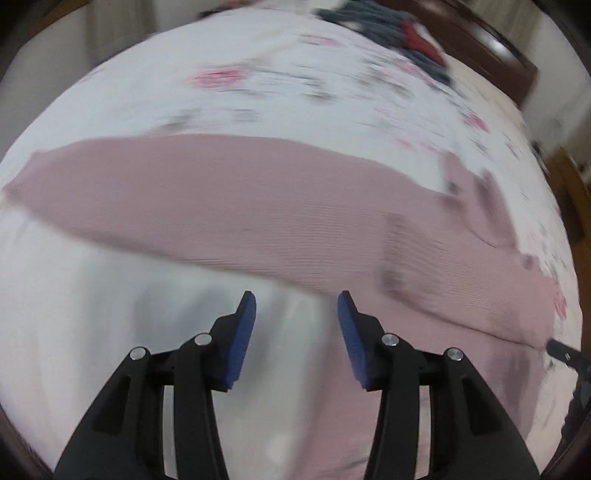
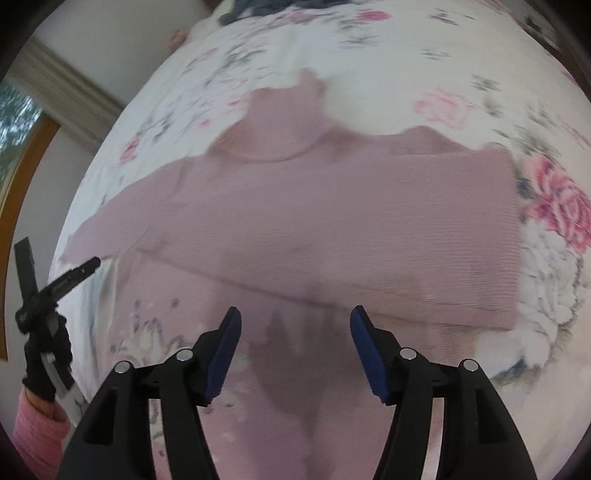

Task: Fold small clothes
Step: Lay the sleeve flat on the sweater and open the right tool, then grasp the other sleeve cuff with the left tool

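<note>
One pink ribbed garment [image 2: 332, 221] lies flat on a floral bedsheet [image 2: 443, 66], its long axis running side to side across both views. In the right wrist view its high collar [image 2: 291, 110] points away from the camera, one sleeve [image 2: 122, 218] reaches out to the left, and the other side is folded over the body, ending in a straight edge on the right.

The left wrist view shows the same garment [image 1: 229, 206] as a long band slanting from the left edge down to the right; only here does a pile of dark and red clothes [image 1: 399, 33] show clearly at the far end of the bed, beside a dark wooden bed frame [image 1: 491, 48].

Two grippers are in use. The left gripper [image 1: 296, 306] has its blue-padded fingers wide apart and holds nothing, just short of the garment's near edge. The right gripper [image 2: 295, 321] is likewise spread and empty, near the garment's lower edge. Only the right wrist view shows the left gripper [image 2: 79, 271] from outside, held by a black-gloved hand [image 2: 46, 354] with a pink sleeve [image 2: 37, 428].
</note>
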`<state>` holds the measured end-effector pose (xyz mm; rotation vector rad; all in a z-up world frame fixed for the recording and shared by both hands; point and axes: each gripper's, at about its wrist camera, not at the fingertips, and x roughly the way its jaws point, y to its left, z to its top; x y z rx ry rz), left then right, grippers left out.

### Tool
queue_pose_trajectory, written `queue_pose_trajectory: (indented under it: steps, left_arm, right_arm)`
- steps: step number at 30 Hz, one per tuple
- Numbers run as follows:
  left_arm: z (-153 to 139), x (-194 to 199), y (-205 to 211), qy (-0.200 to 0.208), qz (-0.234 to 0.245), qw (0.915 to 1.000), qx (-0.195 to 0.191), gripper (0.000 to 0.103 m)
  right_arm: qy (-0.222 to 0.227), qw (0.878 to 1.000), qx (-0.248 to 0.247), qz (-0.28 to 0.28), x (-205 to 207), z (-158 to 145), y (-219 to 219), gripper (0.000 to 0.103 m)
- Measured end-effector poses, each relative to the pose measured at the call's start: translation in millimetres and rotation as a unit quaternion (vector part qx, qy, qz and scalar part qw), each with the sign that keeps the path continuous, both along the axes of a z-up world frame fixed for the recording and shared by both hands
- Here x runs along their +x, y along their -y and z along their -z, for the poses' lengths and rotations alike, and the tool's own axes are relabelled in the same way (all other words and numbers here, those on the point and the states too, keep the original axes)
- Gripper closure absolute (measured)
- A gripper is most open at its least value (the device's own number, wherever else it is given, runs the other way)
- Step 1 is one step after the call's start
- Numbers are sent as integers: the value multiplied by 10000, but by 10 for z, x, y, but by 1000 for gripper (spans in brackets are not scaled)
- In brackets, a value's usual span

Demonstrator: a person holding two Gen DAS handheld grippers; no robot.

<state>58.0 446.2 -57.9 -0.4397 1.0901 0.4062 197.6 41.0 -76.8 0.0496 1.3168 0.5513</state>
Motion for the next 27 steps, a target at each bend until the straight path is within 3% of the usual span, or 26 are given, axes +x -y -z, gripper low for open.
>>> queue_pose_trajectory:
  steps: [6,11,14,18,22,25,27]
  left_arm:
    - [89,-525,-972,-30,-1084,9938,-255,56]
    - [156,-663,-1447,241,-1564,9858,-559,56]
    - [210,-689,-1712,629,-1849,9760,-962,56]
    - [260,-653,-2024,936,-2176,9658,-1060,56]
    - [338,-758,-2406,1396,-2734,9402,-1478,56]
    - [345,-780,-2539,1592,-2908,9312,-1515,58]
    - [335,-773,-2599,1615,-2958,9300,-1465,66]
  right_arm:
    - [-80,9994,-21,-347,-116,75,-361,41]
    - [-147,9982,-143,-566,-255,203,-634,41]
    - [-156,9976,-253,-619,-298,288,-733,41]
    - [-265,9975,-281,-593,-300,377,-758,41]
    - [-282,9969,-433,-587,-291,474,-777,41]
    - [-326,9967,-489,-564,-276,538,-774,41]
    - [-307,9965,-526,-578,-277,559,-795,39]
